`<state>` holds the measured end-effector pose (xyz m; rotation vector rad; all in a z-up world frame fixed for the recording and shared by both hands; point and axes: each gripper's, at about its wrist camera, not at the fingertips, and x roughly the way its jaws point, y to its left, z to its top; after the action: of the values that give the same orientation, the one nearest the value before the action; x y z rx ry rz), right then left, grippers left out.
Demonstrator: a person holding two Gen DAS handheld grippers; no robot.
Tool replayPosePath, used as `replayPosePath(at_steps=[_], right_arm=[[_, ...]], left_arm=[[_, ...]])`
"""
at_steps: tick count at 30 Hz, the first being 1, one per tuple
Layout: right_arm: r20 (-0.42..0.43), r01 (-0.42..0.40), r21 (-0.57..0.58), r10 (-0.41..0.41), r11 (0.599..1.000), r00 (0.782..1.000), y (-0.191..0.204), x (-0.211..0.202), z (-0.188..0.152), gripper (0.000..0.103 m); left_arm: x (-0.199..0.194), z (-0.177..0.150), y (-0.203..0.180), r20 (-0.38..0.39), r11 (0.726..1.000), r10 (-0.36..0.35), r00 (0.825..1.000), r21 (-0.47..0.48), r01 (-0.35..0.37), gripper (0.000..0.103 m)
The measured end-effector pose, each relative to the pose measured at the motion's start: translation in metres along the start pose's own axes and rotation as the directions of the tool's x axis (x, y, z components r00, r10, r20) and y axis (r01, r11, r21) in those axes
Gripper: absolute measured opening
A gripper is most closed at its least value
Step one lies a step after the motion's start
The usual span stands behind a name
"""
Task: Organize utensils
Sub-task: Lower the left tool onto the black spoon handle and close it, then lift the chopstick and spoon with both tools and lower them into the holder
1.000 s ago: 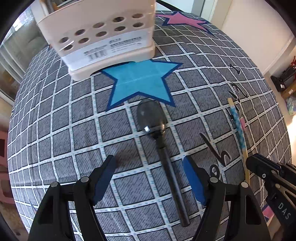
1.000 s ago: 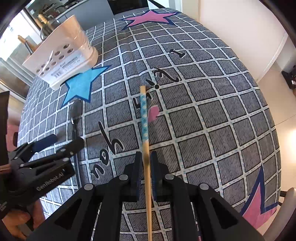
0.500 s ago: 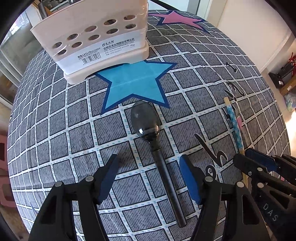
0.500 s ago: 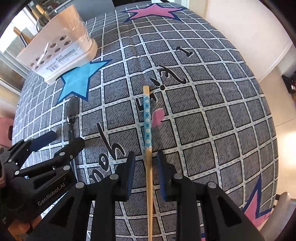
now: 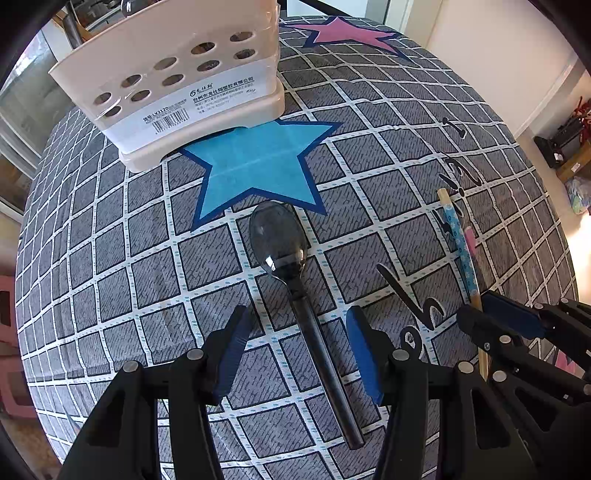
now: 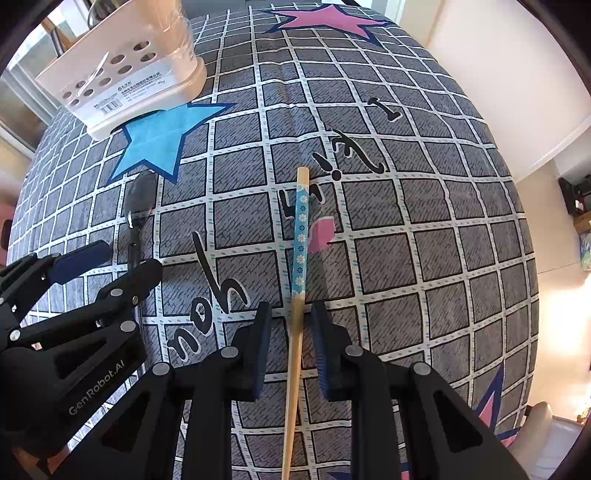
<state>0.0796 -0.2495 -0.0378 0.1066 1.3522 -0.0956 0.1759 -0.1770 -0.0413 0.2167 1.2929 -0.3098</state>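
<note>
A dark spoon (image 5: 277,240) lies on the checked tablecloth, bowl toward the blue star. Its handle runs between the pads of my left gripper (image 5: 297,311), whose jaws are closing with a gap on both sides of the handle. A wooden chopstick with a blue flowered band (image 6: 301,236) lies to the right. My right gripper (image 6: 291,306) straddles its bare wooden part, jaws closing, with a narrow gap on each side. The cream utensil holder (image 5: 184,85) with round holes stands at the back left. The left gripper (image 6: 127,258) also shows in the right wrist view.
The grey checked tablecloth (image 5: 369,177) has a blue star and, farther back, a pink star (image 5: 343,33). The table's edge falls away at the right toward the floor and a wall (image 6: 498,92). The two grippers stand close side by side.
The left jaws have narrowed around the spoon handle. The right jaws, earlier shut on the chopstick, have come apart a little, and the right gripper has shifted closer to the left one.
</note>
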Motion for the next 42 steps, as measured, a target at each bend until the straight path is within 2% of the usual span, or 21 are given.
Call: replayPosePath(at_steps=[2, 6, 10, 11, 12, 14, 19, 24, 30, 32, 42], right_arm=[[0.001, -0.007, -0.004, 0.007, 1.0, 1.0, -0.002, 0.003, -0.001, 0.008], [0.017, -0.044, 0.014, 0.044, 0.999, 0.999, -0.01, -0.002, -0.006, 0.008], [0.042, -0.096, 0.034, 0.095, 0.995, 0.995, -0.023, -0.009, -0.015, 0.008], [0.053, -0.101, 0.032, 0.099, 0.994, 0.994, -0.026, -0.011, -0.017, 0.008], [0.062, -0.101, 0.031, 0.099, 0.994, 0.993, -0.029, -0.014, -0.02, 0.008], [0.075, -0.106, 0.03, 0.103, 0.994, 0.992, -0.034, -0.018, -0.024, 0.008], [0.095, -0.126, 0.04, 0.122, 0.991, 0.988, -0.036, -0.026, -0.031, 0.008], [0.116, -0.147, 0.036, 0.142, 0.988, 0.983, -0.036, -0.032, -0.036, 0.008], [0.14, -0.188, 0.053, 0.179, 0.981, 0.974, -0.032, -0.034, -0.043, 0.008], [0.152, -0.202, 0.061, 0.191, 0.977, 0.97, -0.031, -0.035, -0.045, 0.008], [0.211, -0.279, 0.084, 0.257, 0.957, 0.943, -0.026, -0.042, -0.058, 0.008]], left_arm=[[0.0, 0.0, -0.001, -0.002, 1.0, -0.003, 1.0, 0.005, 0.003, 0.08], [0.001, 0.002, -0.009, -0.012, 1.0, -0.008, 1.0, 0.025, 0.008, 0.07], [0.002, 0.009, -0.021, -0.043, 0.999, -0.014, 0.999, 0.033, 0.016, 0.066], [0.005, 0.01, -0.019, -0.046, 0.999, -0.017, 0.999, 0.036, 0.019, 0.059], [0.006, 0.011, -0.02, -0.045, 0.999, -0.02, 0.999, 0.043, 0.022, 0.047], [0.006, 0.013, -0.02, -0.043, 0.998, -0.032, 0.999, 0.045, 0.034, 0.044], [0.003, 0.003, -0.013, 0.013, 0.997, -0.069, 0.998, 0.041, 0.068, 0.043], [-0.004, -0.019, -0.012, 0.095, 0.996, -0.061, 0.994, 0.069, 0.055, 0.043], [-0.019, -0.045, -0.001, 0.197, 0.994, -0.089, 0.976, 0.076, 0.075, 0.043], [-0.027, -0.056, 0.01, 0.217, 0.992, -0.11, 0.97, 0.078, 0.095, 0.043], [-0.052, -0.084, 0.033, 0.323, 0.99, -0.128, 0.938, 0.093, 0.103, 0.043]])
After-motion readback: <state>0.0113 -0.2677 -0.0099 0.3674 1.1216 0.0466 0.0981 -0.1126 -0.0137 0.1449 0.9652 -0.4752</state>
